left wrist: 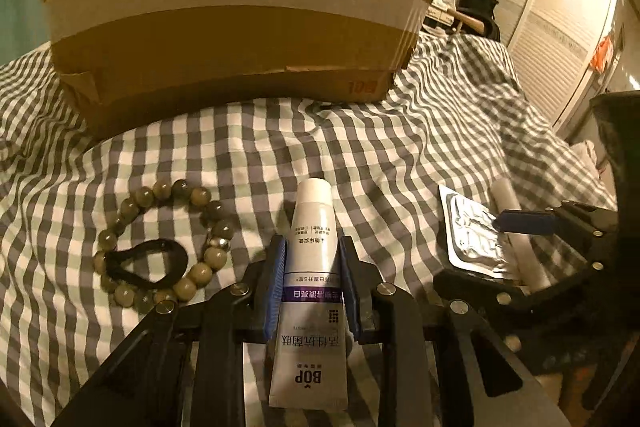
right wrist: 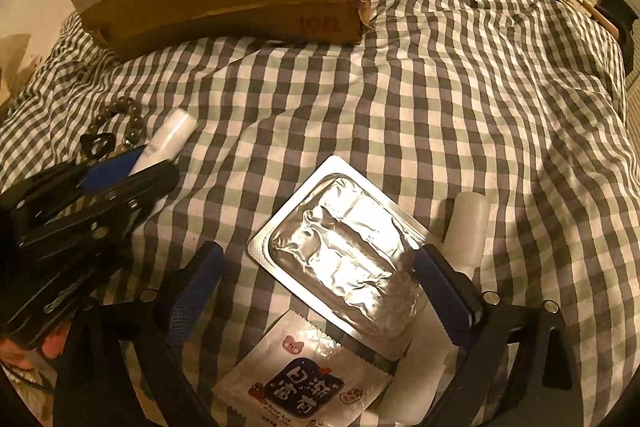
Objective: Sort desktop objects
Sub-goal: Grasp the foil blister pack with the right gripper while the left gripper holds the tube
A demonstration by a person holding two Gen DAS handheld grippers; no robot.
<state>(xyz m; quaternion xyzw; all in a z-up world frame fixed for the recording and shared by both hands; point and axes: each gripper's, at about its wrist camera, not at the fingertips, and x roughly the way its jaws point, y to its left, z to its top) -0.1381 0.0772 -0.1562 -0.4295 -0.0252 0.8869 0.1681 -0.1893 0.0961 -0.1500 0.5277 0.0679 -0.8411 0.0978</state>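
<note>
A white BOP tube (left wrist: 314, 227) lies on the checked cloth (left wrist: 240, 155) with its cap pointing away. My left gripper (left wrist: 312, 243) is shut on it, one blue pad against each side of its middle. In the right wrist view the same gripper (right wrist: 120, 171) and tube (right wrist: 172, 135) show at the left. My right gripper (right wrist: 318, 251) stands wide open over a silver foil blister pack (right wrist: 344, 247). Its right finger (right wrist: 444, 287) sits at the pack's near right corner, and its left finger is apart from the pack.
A taped cardboard box (left wrist: 232, 19) stands at the back of the cloth. A bead bracelet (left wrist: 200, 195) and a black hair tie (left wrist: 160, 243) lie left of the tube. A white cylinder (right wrist: 470, 223) lies right of the pack, with a cartoon-printed sachet (right wrist: 304, 383) under its near edge.
</note>
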